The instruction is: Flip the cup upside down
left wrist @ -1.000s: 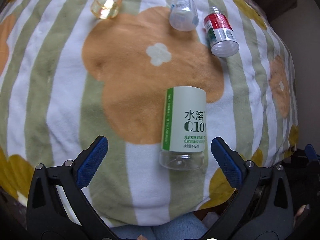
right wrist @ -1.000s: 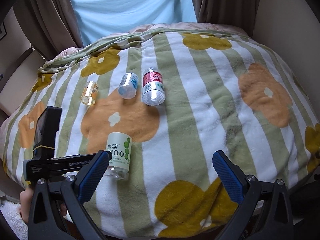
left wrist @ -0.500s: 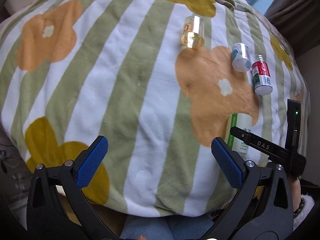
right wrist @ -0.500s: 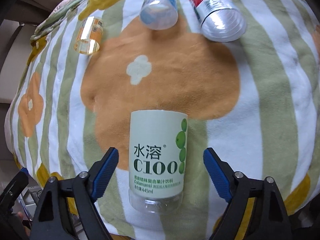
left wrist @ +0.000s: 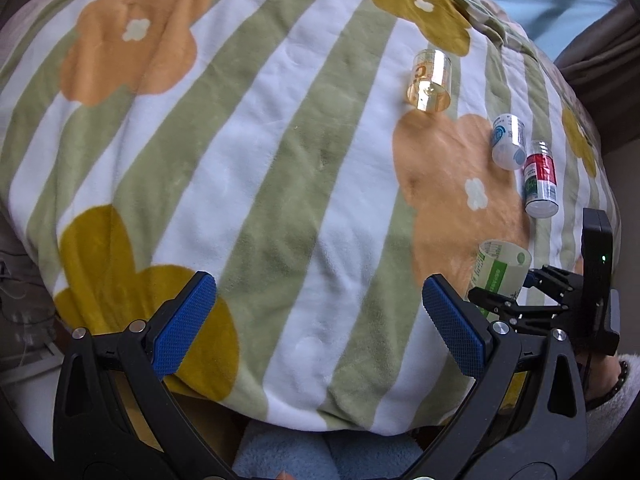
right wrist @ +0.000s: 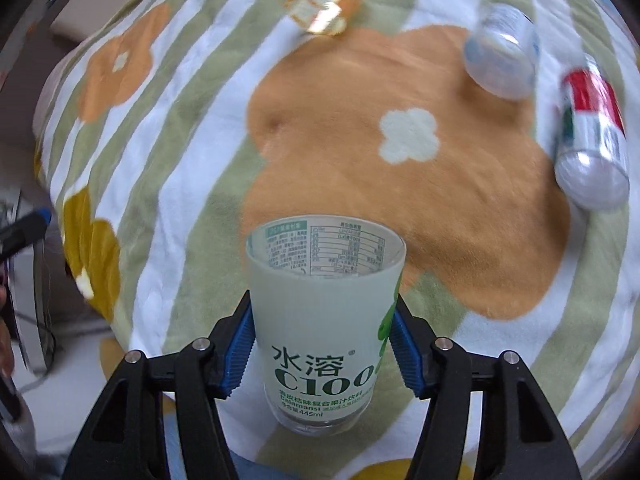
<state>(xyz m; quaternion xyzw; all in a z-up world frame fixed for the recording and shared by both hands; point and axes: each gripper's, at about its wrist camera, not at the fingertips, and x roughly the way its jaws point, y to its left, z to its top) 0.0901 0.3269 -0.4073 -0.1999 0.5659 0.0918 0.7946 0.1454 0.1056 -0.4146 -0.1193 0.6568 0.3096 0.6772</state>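
The cup (right wrist: 324,320) is a cut-off plastic bottle with a pale green "C100" label. My right gripper (right wrist: 322,344) is shut on its sides and holds it lifted off the blanket, open end pointing away. In the left wrist view the cup (left wrist: 500,276) shows at the right, in the right gripper (left wrist: 508,296). My left gripper (left wrist: 320,320) is open and empty over the striped blanket, left of the cup.
A flowered green-and-white blanket (left wrist: 260,160) covers the bed. An amber cup (left wrist: 430,82), a white-blue cup (left wrist: 508,142) and a red-green one (left wrist: 541,182) lie on their sides farther back. The bed's front edge is below the grippers.
My right gripper closed on the C100 cup and lifted it from lying flat. My left gripper swung left and back, away from the cup.
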